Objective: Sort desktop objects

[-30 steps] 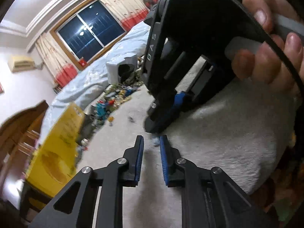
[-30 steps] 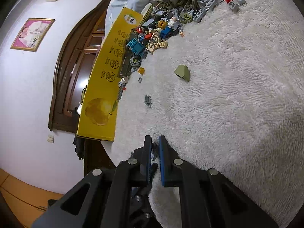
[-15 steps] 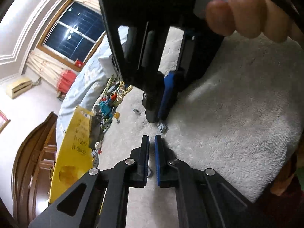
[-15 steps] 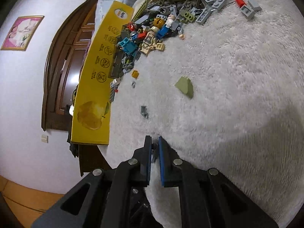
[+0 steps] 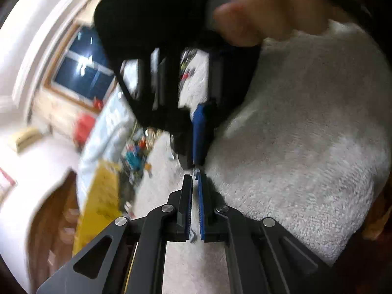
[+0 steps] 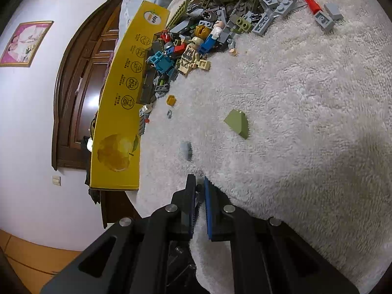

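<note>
While the left wrist view smears with blur, I can see my left tool (image 5: 195, 182) down at the bottom of the picture, its jaws having just closed until only a thin slit shows between the blue pads; a tiny grey piece (image 5: 193, 237) sits low in that slit, though I cannot tell whether the pads truly pinch it. Right ahead, my right tool (image 5: 196, 147) hangs tip-down from my right hand (image 5: 264, 17), its blue pad nearly meeting my left tool's tips above the white fluffy cover (image 5: 306, 147) on the surface. Off to the left I catch a yellow box (image 5: 103, 203), a dark window (image 5: 83, 73) and a smear of coloured bricks (image 5: 137, 152). Over to the right wrist view, sharp now: my right tool (image 6: 199, 183) has its jaws together, near the cover's (image 6: 306, 122) edge, and what lies in the narrow gap I cannot make out. An olive-green sloped brick (image 6: 238, 123) lies alone ahead, a small grey piece (image 6: 186, 148) sits nearer and to the left, and an orange bit (image 6: 171, 100) lies just off the big brick pile (image 6: 208, 29), where a tan figure (image 6: 189, 55) and a teal piece (image 6: 160, 62) lie against the yellow box (image 6: 117, 122). A red cone (image 6: 310, 0) lies far right among grey plates.
</note>
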Demonstrator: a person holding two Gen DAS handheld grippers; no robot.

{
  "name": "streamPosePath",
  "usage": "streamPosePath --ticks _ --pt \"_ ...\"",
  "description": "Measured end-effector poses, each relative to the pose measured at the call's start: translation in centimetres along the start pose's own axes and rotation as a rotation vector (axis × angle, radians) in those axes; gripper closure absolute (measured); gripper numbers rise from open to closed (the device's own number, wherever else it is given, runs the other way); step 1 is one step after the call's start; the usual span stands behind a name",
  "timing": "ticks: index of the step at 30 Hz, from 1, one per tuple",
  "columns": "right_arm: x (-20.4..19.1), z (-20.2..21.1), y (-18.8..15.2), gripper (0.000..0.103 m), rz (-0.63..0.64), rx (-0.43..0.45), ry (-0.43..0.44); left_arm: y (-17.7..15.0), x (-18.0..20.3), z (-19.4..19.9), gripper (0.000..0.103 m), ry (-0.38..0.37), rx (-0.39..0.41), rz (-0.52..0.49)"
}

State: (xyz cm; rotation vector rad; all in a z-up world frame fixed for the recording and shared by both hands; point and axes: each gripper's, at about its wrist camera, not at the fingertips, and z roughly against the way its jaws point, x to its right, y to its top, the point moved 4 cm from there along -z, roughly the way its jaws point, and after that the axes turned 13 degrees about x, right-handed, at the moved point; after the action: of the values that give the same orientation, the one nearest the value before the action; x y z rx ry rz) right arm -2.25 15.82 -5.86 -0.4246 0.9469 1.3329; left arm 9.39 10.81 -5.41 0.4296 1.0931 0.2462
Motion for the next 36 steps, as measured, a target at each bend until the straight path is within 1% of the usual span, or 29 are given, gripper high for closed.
streamPosePath --ticks 1,2,6,9,14,24,27,28,33,36 --pt "0.0 0.0 0.0 0.098 -0.001 -0.003 -0.001 0.1 0.4 0.0 0.098 0.014 0.009 -0.041" --pt "0.0 0.0 0.1 0.098 -0.001 -0.003 -0.001 0.1 0.5 -0.1 0.099 0.017 0.005 -0.059" --pt "0.1 -0.1 0.3 0.098 -0.006 -0.003 -0.002 0.1 0.0 -0.8 0.099 -0.012 -0.061 -0.03" --pt "0.1 -0.1 0.3 0.098 -0.011 -0.006 0.0 0.1 0.2 -0.8 0.099 0.001 -0.061 -0.052" --pt "0.1 -0.1 0.3 0.098 -0.01 -0.006 0.0 0.0 -0.5 -0.7 0.099 -0.024 -0.054 0.013" --pt "0.1 0.0 0.3 0.098 0.004 -0.001 -0.004 0.2 -0.6 -0.4 0.099 -0.047 -0.054 0.057" --pt "-0.2 0.0 0.2 0.098 0.031 0.014 -0.013 0.0 -1.4 -0.8 0.098 -0.068 -0.059 0.121" --pt "-0.2 0.1 0.2 0.098 0.046 0.02 -0.019 0.0 -1.6 -0.8 0.098 -0.073 -0.055 0.13" --pt "-0.7 0.2 -0.1 0.099 0.109 0.041 -0.044 0.4 -1.3 -0.3 0.098 -0.063 -0.036 0.108" --pt "-0.8 0.2 -0.4 0.102 0.147 0.064 -0.063 0.2 -2.0 -0.9 0.097 -0.093 -0.035 0.167"
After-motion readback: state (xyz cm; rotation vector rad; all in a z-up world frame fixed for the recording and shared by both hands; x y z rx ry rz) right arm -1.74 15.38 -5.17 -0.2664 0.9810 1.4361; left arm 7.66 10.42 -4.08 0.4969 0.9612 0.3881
